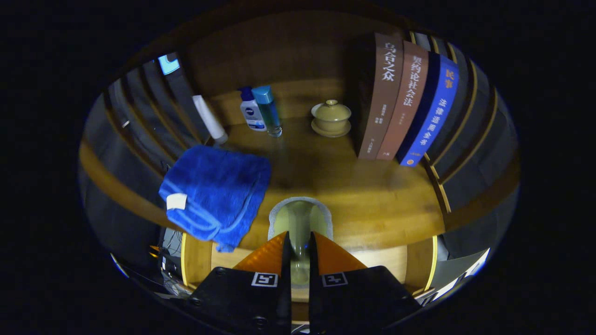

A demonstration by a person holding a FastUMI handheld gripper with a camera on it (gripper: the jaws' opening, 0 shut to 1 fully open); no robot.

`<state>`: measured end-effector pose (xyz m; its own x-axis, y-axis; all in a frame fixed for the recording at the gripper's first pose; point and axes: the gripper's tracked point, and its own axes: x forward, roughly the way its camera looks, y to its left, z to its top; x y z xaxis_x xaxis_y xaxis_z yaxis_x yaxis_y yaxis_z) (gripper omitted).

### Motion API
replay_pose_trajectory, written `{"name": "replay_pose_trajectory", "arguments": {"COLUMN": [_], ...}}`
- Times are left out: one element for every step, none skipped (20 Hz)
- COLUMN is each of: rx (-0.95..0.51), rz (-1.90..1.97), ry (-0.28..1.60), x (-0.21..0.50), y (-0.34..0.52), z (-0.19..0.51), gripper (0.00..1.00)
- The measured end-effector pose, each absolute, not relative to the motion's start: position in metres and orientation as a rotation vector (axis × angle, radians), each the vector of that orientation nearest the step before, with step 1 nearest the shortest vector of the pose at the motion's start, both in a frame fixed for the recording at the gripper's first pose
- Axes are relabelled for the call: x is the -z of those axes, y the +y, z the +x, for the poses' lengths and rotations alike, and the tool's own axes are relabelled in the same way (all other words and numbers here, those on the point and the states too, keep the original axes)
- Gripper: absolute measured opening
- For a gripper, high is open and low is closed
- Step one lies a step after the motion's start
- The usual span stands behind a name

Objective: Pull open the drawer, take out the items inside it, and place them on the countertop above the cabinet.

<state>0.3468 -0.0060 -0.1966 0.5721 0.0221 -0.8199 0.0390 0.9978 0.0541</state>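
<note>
The claw [298, 242] was nearly closed, pinching a pale green spoon-like item [300, 218] over the surface's [363, 186] front edge; it should have been lowered flat, clear of the blue towel [214, 190].

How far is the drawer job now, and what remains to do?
Done, apparently: a blue towel already lies on the countertop. In hand: the tongs grip a pale green scoop-like item by its stem, its head at the countertop's front edge. Left: releasing it; the drawer's contents cannot be seen.
</note>
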Motion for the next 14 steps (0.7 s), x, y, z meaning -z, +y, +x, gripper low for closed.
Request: {"name": "replay_pose_trajectory", "arguments": {"rx": [0.026,0.035,0.038,0.045,0.05,0.049,0.051,0.055,0.057,0.058,0.048,0.036,0.021,0.019], "rz": [0.071,0.069,0.063,0.056,0.043,0.033,0.026,0.024,0.02,0.01,0.004,0.005,0.012,0.008], "ry": [0.965,0.969,0.975,0.984,0.988,0.99,0.991,0.988,0.984,0.982,0.977,0.962,0.944,0.924], "x": [0.201,0.206,0.211,0.216,0.223,0.222,0.228,0.229,0.23,0.227,0.224,0.223,0.218,0.214], "y": [-0.008,-0.01,-0.01,-0.011,-0.013,-0.014,-0.015,-0.015,-0.015,-0.016,-0.015,-0.012,-0.008,-0.009], "z": [0.357,0.369,0.376,0.382,0.387,0.39,0.394,0.396,0.396,0.395,0.394,0.395,0.393,0.393], "gripper": [0.19,0.19,0.2,0.2,0.2,0.2,0.21,0.22,0.27,0.28,0.43,0.58,0.73,0.88]}}
